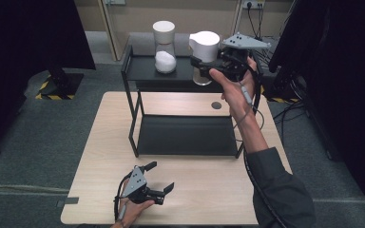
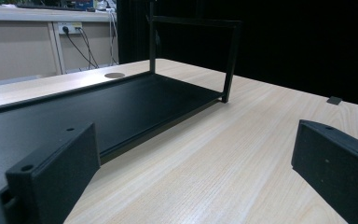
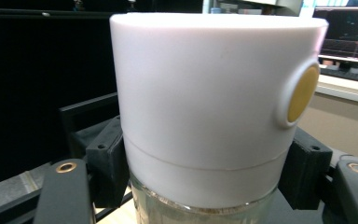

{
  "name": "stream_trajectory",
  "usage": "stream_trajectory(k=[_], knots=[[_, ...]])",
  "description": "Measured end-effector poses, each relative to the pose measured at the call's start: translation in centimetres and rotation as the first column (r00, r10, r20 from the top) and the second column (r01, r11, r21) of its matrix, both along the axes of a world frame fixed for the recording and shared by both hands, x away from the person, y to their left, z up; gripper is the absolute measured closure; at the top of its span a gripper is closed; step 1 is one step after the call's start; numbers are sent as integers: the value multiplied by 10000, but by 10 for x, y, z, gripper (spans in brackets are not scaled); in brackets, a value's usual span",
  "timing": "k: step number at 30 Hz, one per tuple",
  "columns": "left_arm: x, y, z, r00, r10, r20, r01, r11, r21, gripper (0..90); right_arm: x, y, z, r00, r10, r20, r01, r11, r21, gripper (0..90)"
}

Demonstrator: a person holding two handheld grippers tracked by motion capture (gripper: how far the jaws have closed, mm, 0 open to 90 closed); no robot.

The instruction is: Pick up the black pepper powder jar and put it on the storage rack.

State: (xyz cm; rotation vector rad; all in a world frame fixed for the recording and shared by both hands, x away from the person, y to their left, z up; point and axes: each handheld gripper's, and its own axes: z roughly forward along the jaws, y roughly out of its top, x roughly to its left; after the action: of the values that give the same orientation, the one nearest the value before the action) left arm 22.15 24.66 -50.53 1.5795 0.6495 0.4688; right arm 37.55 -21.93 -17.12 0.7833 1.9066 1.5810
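Right now my right claw (image 1: 200,64) has its jaws clamped on a white-capped glass jar (image 1: 204,47), gripping just below the cap where the glass begins, as the right gripper view shows with a pad on either side. The jar (image 3: 209,102) hangs in the air over the right end of the black shelf rack's (image 1: 132,90) top tier, near a second jar (image 1: 164,45) of white grains that stands on that tier to its left. A yellow button (image 3: 303,93) sits on the side of the cap.

My left claw (image 1: 158,178) rests low over the near part of the worktop (image 1: 209,190), jaws spread wide with nothing between them; its own view looks along the bare wood toward the rack's lower tray (image 2: 121,105).

I judge the step in hand to be carrying this jar to or from the top tier. To do it well I would keep the jar upright, since the grip sits high on it and the glass body could swing. I would travel level, stay well off the neighbouring jar and the rack's uprights, and loosen the jaws only once the base is flat on a surface.
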Motion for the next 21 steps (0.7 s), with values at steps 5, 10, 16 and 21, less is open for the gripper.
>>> stream_trajectory(k=[5,10,16,21], knots=[[0,0,0,10000,-10,12,10,10000,-7,2,9,5,-1,9995,-317,29,317,9995,-4,309],[0,0,0,10000,-13,19,13,10000,48,2,15,11,-1,9983,-566,148,569,9982,-163,309],[0,0,0,10000,-17,16,17,10000,9,2,22,16,-3,9968,-775,171,777,9969,-111,309],[0,0,0,10000,-28,16,28,10000,2,2,28,22,-6,9955,-947,89,948,9954,-124,309]])
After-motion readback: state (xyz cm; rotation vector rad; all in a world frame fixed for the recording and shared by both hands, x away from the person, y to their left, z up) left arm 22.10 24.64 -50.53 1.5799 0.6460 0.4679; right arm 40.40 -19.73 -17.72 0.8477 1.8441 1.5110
